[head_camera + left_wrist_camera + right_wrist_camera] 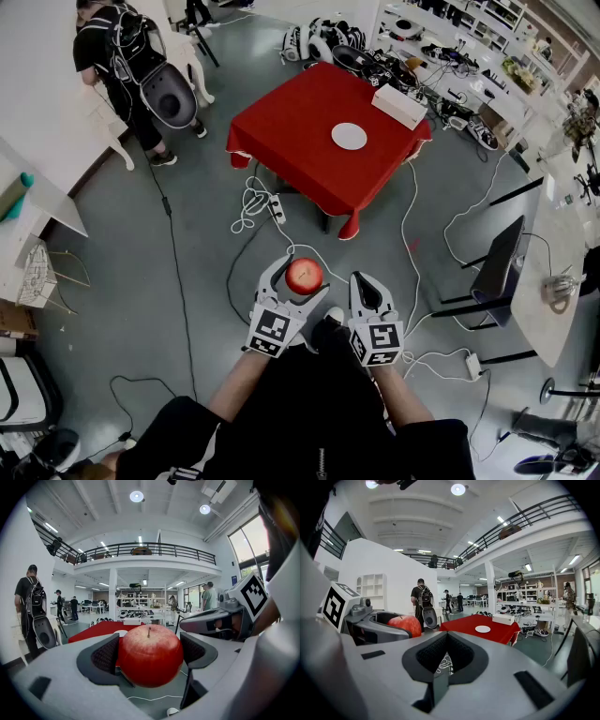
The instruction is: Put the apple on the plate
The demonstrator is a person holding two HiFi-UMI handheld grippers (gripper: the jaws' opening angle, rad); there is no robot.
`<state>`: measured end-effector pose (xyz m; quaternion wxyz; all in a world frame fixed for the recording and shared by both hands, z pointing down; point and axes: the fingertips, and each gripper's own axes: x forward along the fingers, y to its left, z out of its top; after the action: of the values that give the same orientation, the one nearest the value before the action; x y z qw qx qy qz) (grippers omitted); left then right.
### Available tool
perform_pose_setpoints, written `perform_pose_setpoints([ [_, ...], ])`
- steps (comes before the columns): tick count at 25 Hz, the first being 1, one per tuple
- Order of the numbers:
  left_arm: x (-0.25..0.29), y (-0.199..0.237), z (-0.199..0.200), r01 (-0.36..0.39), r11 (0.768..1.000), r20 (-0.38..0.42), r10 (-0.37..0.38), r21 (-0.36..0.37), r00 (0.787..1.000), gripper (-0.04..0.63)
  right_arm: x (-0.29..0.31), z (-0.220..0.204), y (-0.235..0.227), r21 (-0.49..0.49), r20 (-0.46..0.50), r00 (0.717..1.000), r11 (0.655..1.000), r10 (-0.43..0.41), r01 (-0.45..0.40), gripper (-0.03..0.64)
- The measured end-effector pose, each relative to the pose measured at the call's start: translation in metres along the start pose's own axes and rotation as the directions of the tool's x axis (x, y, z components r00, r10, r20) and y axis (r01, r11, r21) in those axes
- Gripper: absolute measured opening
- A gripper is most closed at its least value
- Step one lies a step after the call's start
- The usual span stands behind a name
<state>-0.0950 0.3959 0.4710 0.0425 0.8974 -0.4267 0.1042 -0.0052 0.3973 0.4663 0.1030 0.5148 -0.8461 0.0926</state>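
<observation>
Red counter (281,127), plate (349,136) clear overhead; my left claw (302,281) pinches apple (150,654), mostly blocking plate in its view; right claw (364,281) pressed together.

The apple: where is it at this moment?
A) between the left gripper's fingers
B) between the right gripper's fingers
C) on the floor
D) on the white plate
A: the fingers of the left gripper press on the apple, far short of the plate on the red table.

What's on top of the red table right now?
A white plate near the middle and a white box near the far corner. The red cloth hides the tabletop beneath.
</observation>
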Motion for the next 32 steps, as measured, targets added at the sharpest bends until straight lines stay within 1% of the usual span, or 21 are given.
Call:
perform_pose_setpoints([
  [3, 0.000, 0.001, -0.002, 0.003, 1.000, -0.007, -0.003, -0.002, 1.000, 0.410, 0.001, 0.001, 0.000, 0.014, 0.009, 1.000, 1.000, -0.003, 0.003, 0.011],
  [6, 0.001, -0.002, -0.004, 0.003, 1.000, -0.008, -0.003, -0.006, 1.000, 0.410, -0.002, 0.005, -0.004, 0.053, 0.053, 0.999, 0.999, 0.002, -0.005, 0.011],
  [8, 0.002, -0.003, -0.006, 0.004, 1.000, -0.009, -0.004, -0.008, 1.000, 0.410, -0.003, 0.005, -0.004, 0.046, 0.062, 0.998, 0.999, 0.006, -0.009, 0.011],
  [11, 0.002, -0.002, -0.006, 0.004, 1.000, -0.012, -0.005, -0.009, 1.000, 0.410, -0.002, 0.005, -0.002, 0.029, 0.056, 0.998, 1.000, 0.009, -0.011, 0.012],
  [16, 0.007, -0.001, -0.006, 0.008, 1.000, -0.020, -0.008, -0.008, 1.000, 0.410, 0.003, 0.005, -0.002, 0.040, 0.040, 0.999, 0.999, 0.006, -0.008, 0.012],
  [20, 0.013, -0.003, -0.008, 0.013, 1.000, -0.021, -0.013, -0.015, 1.000, 0.410, 0.009, 0.005, -0.001, 0.038, 0.038, 0.999, 0.999, 0.021, -0.022, 0.012],
  [32, 0.050, 0.005, -0.002, 0.012, 1.000, -0.042, -0.013, -0.016, 0.999, 0.410, 0.030, 0.006, -0.031, 0.060, 0.027, 0.999, 0.998, 0.035, -0.036, 0.012],
])
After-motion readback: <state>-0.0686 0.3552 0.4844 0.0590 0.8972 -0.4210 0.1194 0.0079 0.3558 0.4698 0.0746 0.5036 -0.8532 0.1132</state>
